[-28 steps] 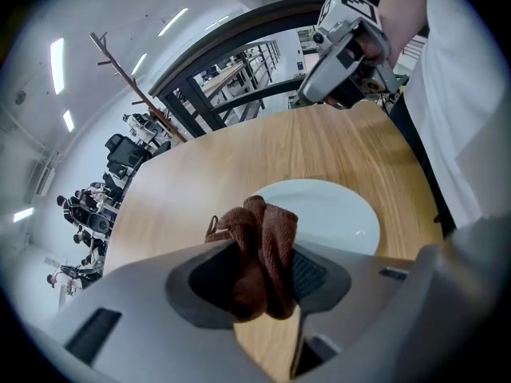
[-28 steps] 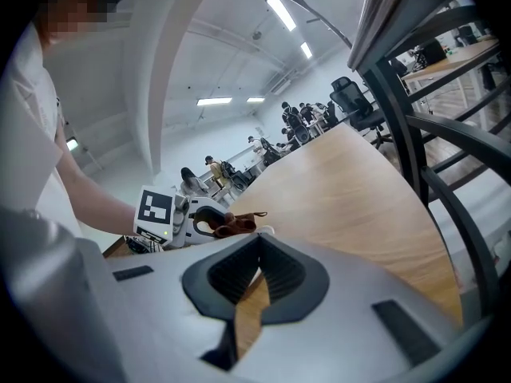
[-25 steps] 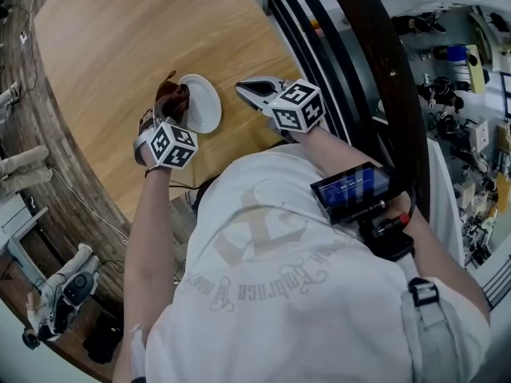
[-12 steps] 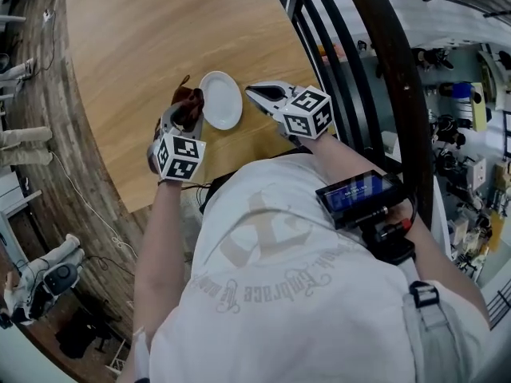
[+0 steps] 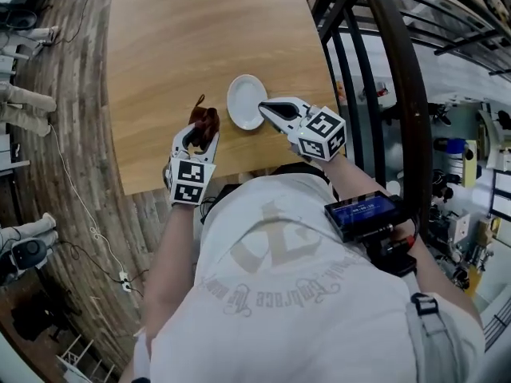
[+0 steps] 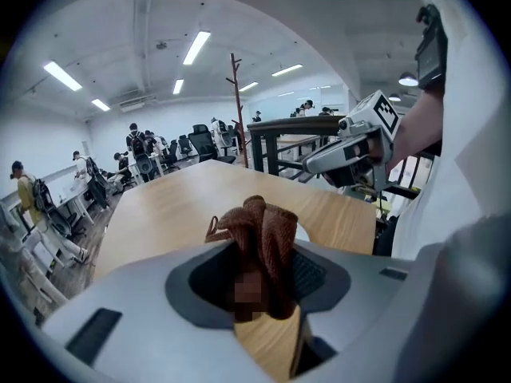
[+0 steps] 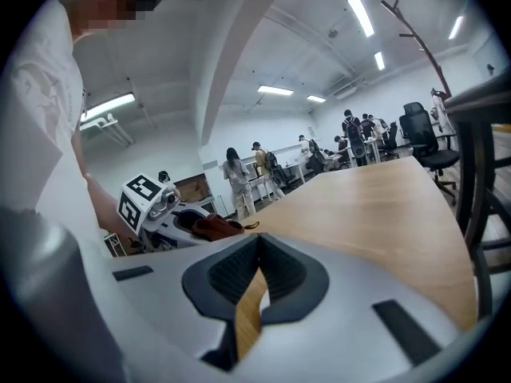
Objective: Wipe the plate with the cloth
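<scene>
**A:** ok, what's happening up close at the left gripper (image 5: 198, 136)?

**B:** it's clamping the brown cloth (image 6: 259, 238), which is bunched up and poking out past the jaws. It's hanging over the wooden table (image 5: 184, 38), near the front edge.

**A:** wasn't the cloth on the plate a sec ago?

**B:** yeah, a second ago it was lying over the plate's left rim, and half a second ago it was sitting just beside it. Now it's sitting clear of the white plate (image 5: 244, 98), off to the left and closer to the person, with bare wood showing between them.

**A:** and the right gripper (image 5: 271, 107)?

**B:** jaws are pressing together with nothing between them. The tip is lying right at the plate's near-right rim now, and before it was hanging a bit further off to the right. Can't tell if it's actually touching.

**A:** is the plate shifting at all?

**B:** hard to say, the head camera is swinging around. It's lying flat toward the table's near right corner, with the dark railing (image 5: 375, 70) beyond that side.

**A:** further back?

**B:** the left gripper view is showing a coat stand (image 6: 236, 102) past the table's far end, and people standing around desks way back.
</scene>
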`<state>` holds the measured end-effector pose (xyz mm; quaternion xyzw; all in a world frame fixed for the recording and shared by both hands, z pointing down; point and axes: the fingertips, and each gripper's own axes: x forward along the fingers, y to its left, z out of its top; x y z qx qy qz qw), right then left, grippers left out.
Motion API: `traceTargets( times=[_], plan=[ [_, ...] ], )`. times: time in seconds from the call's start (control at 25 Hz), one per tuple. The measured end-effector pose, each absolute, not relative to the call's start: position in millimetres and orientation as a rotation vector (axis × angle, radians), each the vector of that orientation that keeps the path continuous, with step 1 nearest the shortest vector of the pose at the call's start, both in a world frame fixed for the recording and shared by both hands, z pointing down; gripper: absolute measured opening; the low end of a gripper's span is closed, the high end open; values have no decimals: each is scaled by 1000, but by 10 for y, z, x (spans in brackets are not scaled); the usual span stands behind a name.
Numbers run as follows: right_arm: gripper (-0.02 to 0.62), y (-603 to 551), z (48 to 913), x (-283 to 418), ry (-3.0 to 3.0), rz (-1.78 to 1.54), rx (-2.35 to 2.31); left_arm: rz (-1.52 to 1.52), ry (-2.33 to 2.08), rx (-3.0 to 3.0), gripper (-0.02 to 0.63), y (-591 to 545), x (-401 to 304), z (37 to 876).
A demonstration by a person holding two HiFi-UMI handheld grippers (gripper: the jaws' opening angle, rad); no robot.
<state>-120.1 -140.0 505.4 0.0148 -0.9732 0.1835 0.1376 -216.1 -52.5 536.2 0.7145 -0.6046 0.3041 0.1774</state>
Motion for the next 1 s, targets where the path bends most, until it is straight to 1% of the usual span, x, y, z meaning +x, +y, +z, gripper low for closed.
traceTargets(
  times=[0.12, 0.48, 0.68, 1.0],
  plan=[
    [14, -1308, 4982, -1173, -2824, 504, 16, 724, -1746, 2018, 170, -437, -2118, 5316],
    [14, -1216, 5039, -951, -2809, 532, 83, 519, -1734, 2016, 170, -352, -1993, 5361],
    [14, -1224, 5036, -869, -2810, 527, 118, 509, -1695, 2054, 170, -416, -1869, 5364],
    [14, -1298, 5057, -962, -2810, 528, 148, 533, -1672, 2100, 170, -541, -1947, 5352]
  ],
)
